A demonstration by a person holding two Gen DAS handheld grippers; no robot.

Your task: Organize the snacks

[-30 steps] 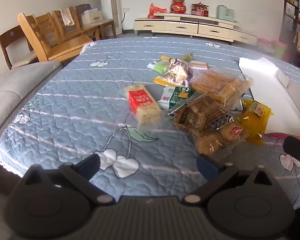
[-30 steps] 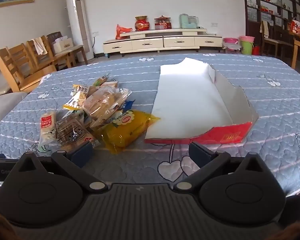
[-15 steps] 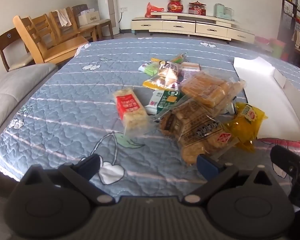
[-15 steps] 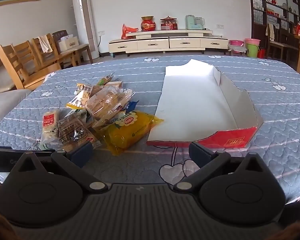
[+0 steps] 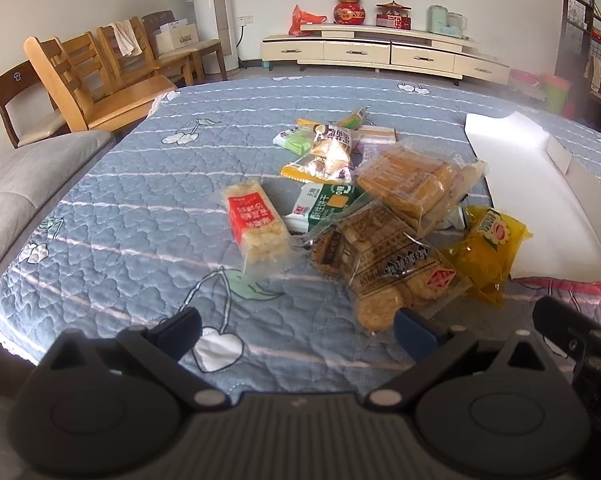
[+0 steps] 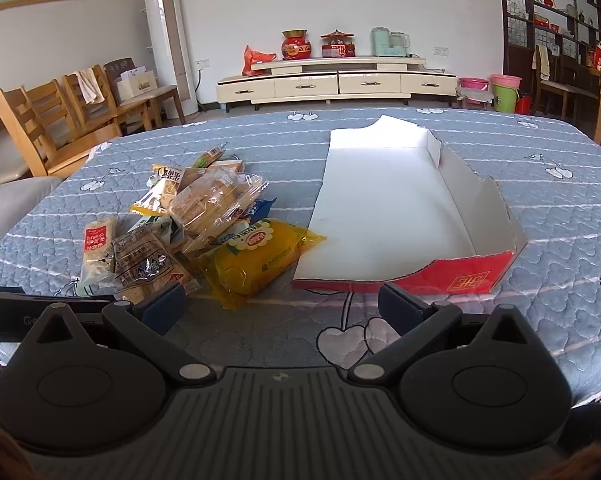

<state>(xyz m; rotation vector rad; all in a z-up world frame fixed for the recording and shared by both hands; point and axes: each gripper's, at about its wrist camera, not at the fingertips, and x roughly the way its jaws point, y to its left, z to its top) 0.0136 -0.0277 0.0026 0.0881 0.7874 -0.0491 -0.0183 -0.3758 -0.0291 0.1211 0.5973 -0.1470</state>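
In the left wrist view, the left gripper is sitting at the bottom of the frame with its two fingers spread wide apart, and it is holding nothing. It is hanging over a blue quilted cloth with cherry pictures that is covering the table. A pile of snacks is lying in the middle of the frame. A rice bar in a red label is lying at the left edge of the pile, a little apart from the rest. A clear bag of brown biscuits is lying nearest the right fingertip, and I cannot tell if they are touching. A yellow bag is sitting at the right side of the pile, touching the white box at the right of the frame. Wooden chairs are standing at the upper left. In the right wrist view, the right gripper is filling the bottom of the frame, its fingers also wide apart and holding nothing. The snacks are lying at the left middle, and the yellow bag is lying just beside the box. The white box with a red front wall is lying open in the middle, with nothing inside it. A low cabinet is standing by the far wall at the top.
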